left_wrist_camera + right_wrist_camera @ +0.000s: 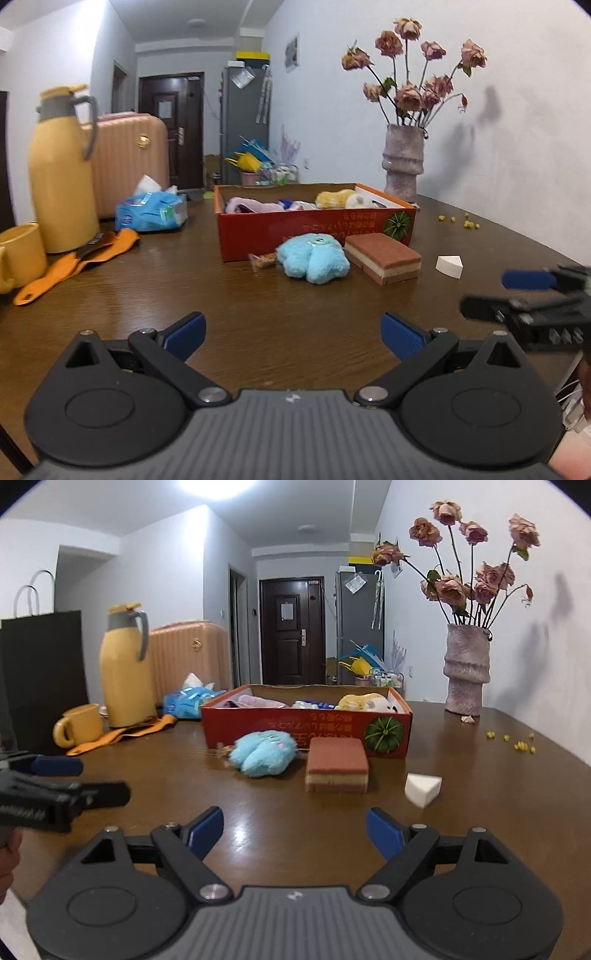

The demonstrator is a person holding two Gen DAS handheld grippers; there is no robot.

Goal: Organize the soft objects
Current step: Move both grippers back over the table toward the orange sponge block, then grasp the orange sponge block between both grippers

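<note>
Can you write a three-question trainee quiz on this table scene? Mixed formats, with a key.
1. True or false: the fluffy light-blue plush toy is already inside the red cardboard box.
2. Multiple choice: what lies nearest the white wedge-shaped foam piece? A) yellow thermos jug B) brown-and-cream layered sponge block C) blue tissue pack
3. Fill in: the right gripper and the left gripper both have ____ jaws with nothing between them.

Key: 1 false, it lies on the brown wooden table in front of the box. 2 B. 3 open.
</note>
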